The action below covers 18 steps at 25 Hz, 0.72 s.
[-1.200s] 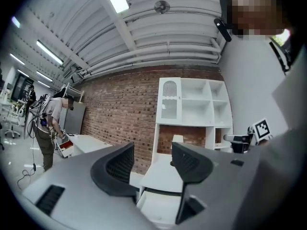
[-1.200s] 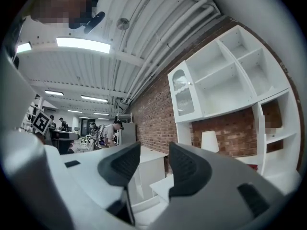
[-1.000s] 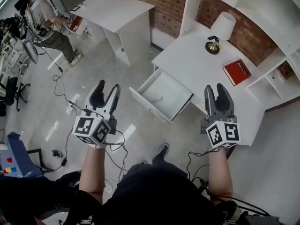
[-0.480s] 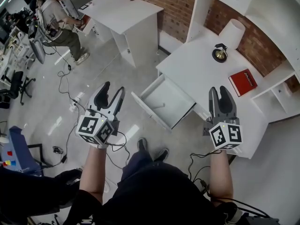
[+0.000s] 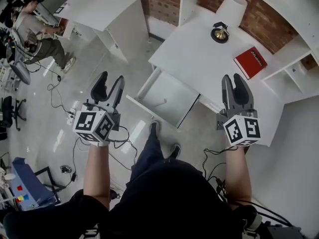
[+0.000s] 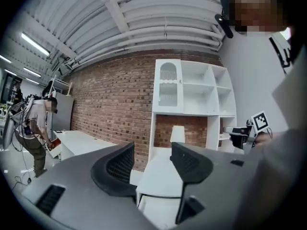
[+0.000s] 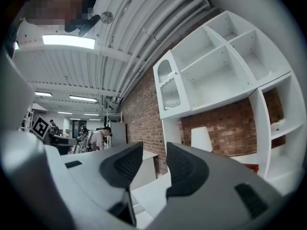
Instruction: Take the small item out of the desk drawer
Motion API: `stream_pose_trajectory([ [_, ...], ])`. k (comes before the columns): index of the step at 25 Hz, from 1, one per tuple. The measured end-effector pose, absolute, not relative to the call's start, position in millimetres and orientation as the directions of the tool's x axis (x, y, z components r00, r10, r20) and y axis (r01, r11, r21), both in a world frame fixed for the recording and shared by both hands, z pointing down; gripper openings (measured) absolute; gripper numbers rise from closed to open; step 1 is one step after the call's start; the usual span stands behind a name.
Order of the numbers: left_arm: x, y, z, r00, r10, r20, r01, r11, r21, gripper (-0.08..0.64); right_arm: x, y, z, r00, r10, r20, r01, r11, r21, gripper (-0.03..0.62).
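Note:
The white desk (image 5: 199,59) has its drawer (image 5: 175,91) pulled open toward me, and a small pale item (image 5: 160,102) lies on the drawer floor. My left gripper (image 5: 110,78) (image 6: 152,152) hovers over the floor left of the drawer, open and empty. My right gripper (image 5: 233,78) (image 7: 154,150) hangs over the desk's near right part. Its jaws have just been closing a little but still stand open with nothing between them. Both grippers point roughly level toward the brick wall.
On the desktop stand a white lamp shade (image 5: 232,9), a small brass and black object (image 5: 219,33) and a red book (image 5: 250,62). White shelves (image 5: 299,63) rise at the right. A second white desk (image 5: 104,6), a person (image 5: 35,26) and floor cables (image 5: 60,103) lie to the left.
Both grippers have moved forward toward the desk, and the drawer now sits closer between them. The right jaws have narrowed slightly. The drawer itself has not moved.

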<state>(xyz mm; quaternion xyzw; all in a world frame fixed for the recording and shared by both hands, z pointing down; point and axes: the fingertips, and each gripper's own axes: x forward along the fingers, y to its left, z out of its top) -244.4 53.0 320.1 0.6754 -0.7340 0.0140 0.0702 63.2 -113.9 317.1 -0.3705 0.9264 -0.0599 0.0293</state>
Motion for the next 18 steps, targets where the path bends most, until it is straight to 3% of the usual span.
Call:
stream_pose_trajectory([
  [11,-315,-62,320,0.058,-0.991,0.118,-0.995,-0.048,0.085,0.242,19,-180,317,-0.617,-0.787,0.017,-0.783,0.612,-0.114,0.149],
  [18,-327,-124,378,0.200,-0.948,0.247,-0.980,-0.191,0.059,0.242,10,-197,345,-0.509,-0.856,0.087,-0.859,0.498,-0.120,0.144],
])
